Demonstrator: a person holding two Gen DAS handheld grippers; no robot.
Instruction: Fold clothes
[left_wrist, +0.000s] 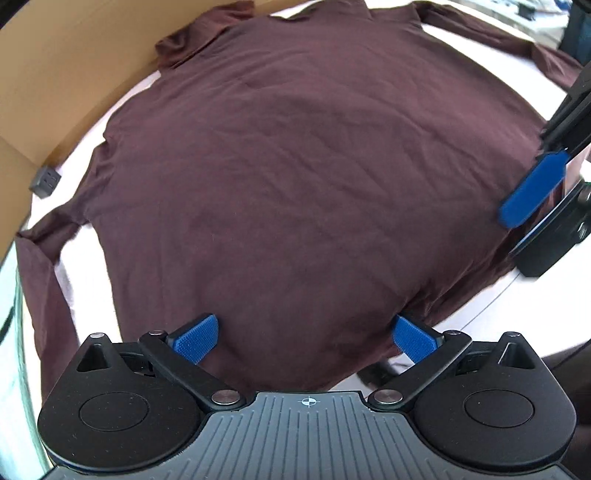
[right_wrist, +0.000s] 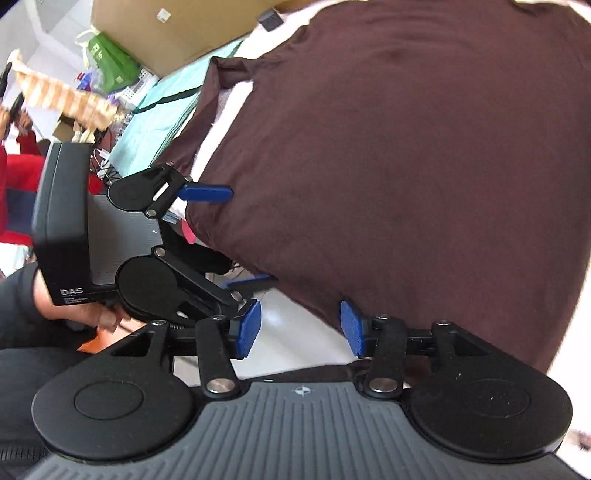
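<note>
A dark maroon long-sleeved shirt (left_wrist: 295, 177) lies spread flat over a white table (left_wrist: 517, 306), its collar toward the far side and one sleeve (left_wrist: 40, 266) trailing along the left edge. Brown cardboard (left_wrist: 55, 74) stands behind the table, with a small dark power adapter (left_wrist: 45, 181) just beside it on the white surface. In the right wrist view the room past the table is cluttered: a pale teal cloth (right_wrist: 162, 110), a green bag (right_wrist: 110, 59) and a striped beige fabric (right_wrist: 62, 96). The left gripper (left_wrist: 304, 338) has its jaws spread wide at the shirt's near hem, gripping nothing; its black body reads "DAS" in white. The right gripper (right_wrist: 301, 328) is also released, the hem just beside one blue pad (right_wrist: 351, 328).
</note>
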